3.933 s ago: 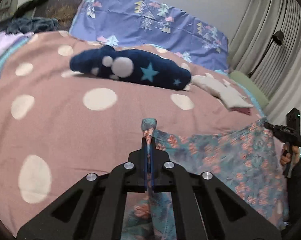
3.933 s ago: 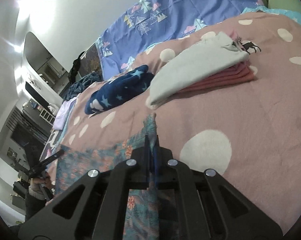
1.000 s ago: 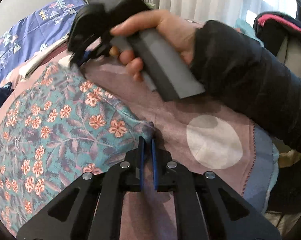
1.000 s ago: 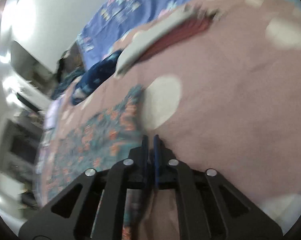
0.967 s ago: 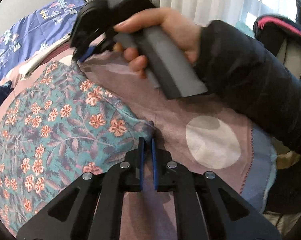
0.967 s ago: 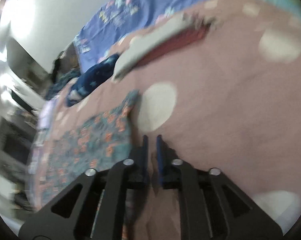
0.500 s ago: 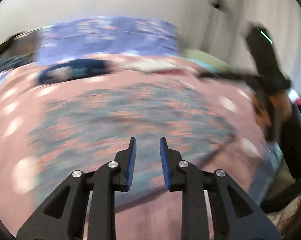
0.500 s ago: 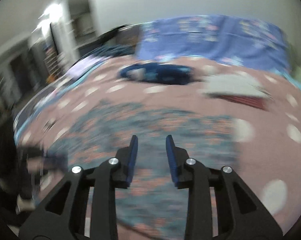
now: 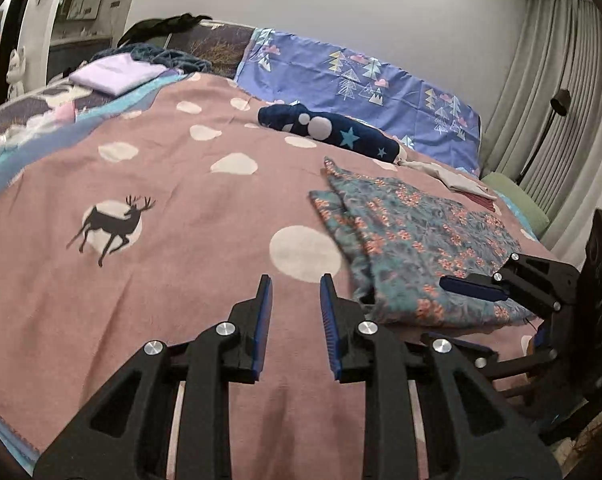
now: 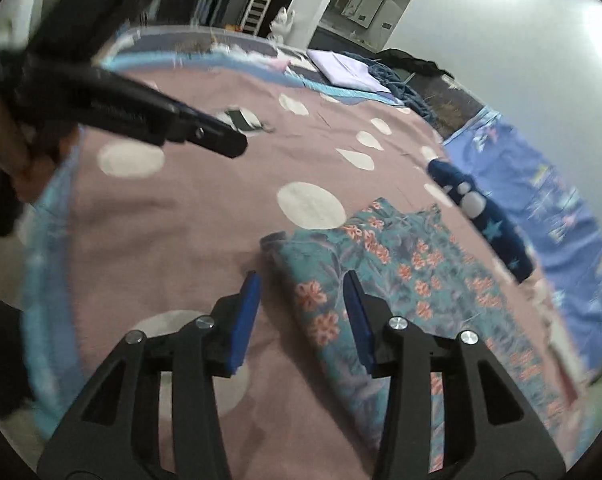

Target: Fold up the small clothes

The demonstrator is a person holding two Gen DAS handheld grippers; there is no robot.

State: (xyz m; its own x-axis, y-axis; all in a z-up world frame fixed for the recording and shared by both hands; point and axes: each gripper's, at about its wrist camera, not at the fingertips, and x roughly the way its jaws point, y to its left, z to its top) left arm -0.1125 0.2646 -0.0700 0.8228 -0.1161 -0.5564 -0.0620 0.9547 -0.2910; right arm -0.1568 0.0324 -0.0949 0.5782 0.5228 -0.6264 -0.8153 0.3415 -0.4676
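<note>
A teal floral garment lies folded over on the pink spotted blanket; it also shows in the right wrist view. My left gripper is open and empty, above the blanket just left of the garment's near corner. My right gripper is open and empty, its jaws on either side of the garment's near left edge. The right gripper also shows in the left wrist view, over the garment's near right part. The left gripper shows in the right wrist view at upper left.
A dark blue starred garment lies at the far side before a purple pillow. A folded pale and red stack lies at the far right. A lilac folded cloth lies at the far left. Curtains hang at the right.
Both grippers let go of the floral garment's corners and opened. The garment now lies folded over. Both grippers have swung back toward its near side.
</note>
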